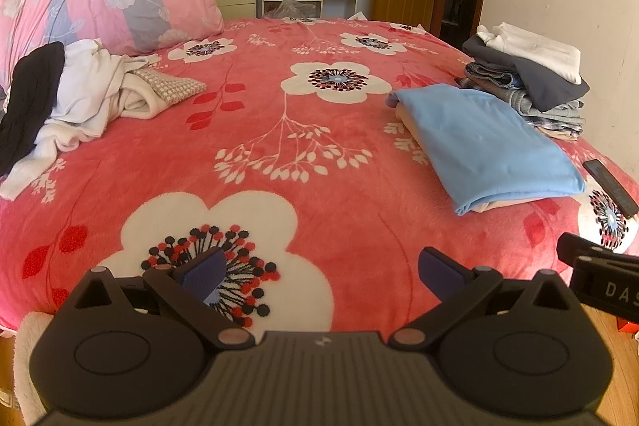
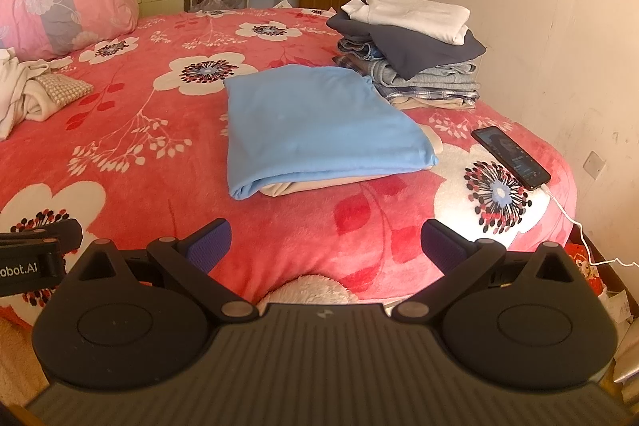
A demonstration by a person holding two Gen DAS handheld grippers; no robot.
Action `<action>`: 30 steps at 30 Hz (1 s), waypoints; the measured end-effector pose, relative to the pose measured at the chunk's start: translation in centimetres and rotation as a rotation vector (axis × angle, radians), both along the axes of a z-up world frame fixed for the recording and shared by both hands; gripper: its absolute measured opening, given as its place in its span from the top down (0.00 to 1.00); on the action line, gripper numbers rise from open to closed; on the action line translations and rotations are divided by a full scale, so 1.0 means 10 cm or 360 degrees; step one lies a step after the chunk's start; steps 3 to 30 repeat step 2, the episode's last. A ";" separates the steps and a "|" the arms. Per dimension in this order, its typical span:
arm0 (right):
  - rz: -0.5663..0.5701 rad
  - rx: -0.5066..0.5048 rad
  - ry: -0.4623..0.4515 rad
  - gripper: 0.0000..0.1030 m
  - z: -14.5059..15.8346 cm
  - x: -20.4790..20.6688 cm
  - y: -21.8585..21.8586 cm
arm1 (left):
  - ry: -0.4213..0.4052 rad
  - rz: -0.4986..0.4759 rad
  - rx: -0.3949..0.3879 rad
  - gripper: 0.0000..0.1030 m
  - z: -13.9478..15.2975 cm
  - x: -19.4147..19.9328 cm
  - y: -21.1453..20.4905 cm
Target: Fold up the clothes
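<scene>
Right gripper (image 2: 324, 238): jaws wide apart, holding nothing, above the near edge of the bed (image 2: 167, 186).
Blue garment (image 2: 319, 122): folded, near the bed's right side.
Folded pile (image 2: 415, 46): far right corner.
Phone (image 2: 510, 156): right edge.

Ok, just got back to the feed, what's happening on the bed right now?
Nothing is being held. The left gripper and right gripper are both open at the bed's near edge. A folded light blue garment lies beside the folded stack. The unfolded pile sits on the left, untouched.
</scene>
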State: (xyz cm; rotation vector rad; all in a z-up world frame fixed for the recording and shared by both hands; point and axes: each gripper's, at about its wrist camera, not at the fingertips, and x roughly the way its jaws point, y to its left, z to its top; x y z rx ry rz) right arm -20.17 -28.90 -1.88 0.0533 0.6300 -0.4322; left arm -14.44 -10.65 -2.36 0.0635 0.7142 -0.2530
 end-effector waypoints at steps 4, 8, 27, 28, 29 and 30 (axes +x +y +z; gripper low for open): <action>0.0000 0.0003 0.0001 0.01 -0.01 0.00 0.00 | 0.0000 0.0000 0.0000 0.00 0.00 0.00 0.00; 0.0000 0.0003 0.0001 0.01 -0.01 0.00 0.00 | 0.0000 0.0000 0.0000 0.00 0.00 0.00 0.00; 0.0000 0.0003 0.0001 0.01 -0.01 0.00 0.00 | 0.0000 0.0000 0.0000 0.00 0.00 0.00 0.00; 0.0000 0.0003 0.0001 0.01 -0.01 0.00 0.00 | 0.0000 0.0000 0.0000 0.00 0.00 0.00 0.00; 0.0000 0.0003 0.0001 0.01 -0.01 0.00 0.00 | 0.0000 0.0000 0.0000 0.00 0.00 0.00 0.00; 0.0000 0.0003 0.0001 0.01 -0.01 0.00 0.00 | 0.0000 0.0000 0.0000 0.00 0.00 0.00 0.00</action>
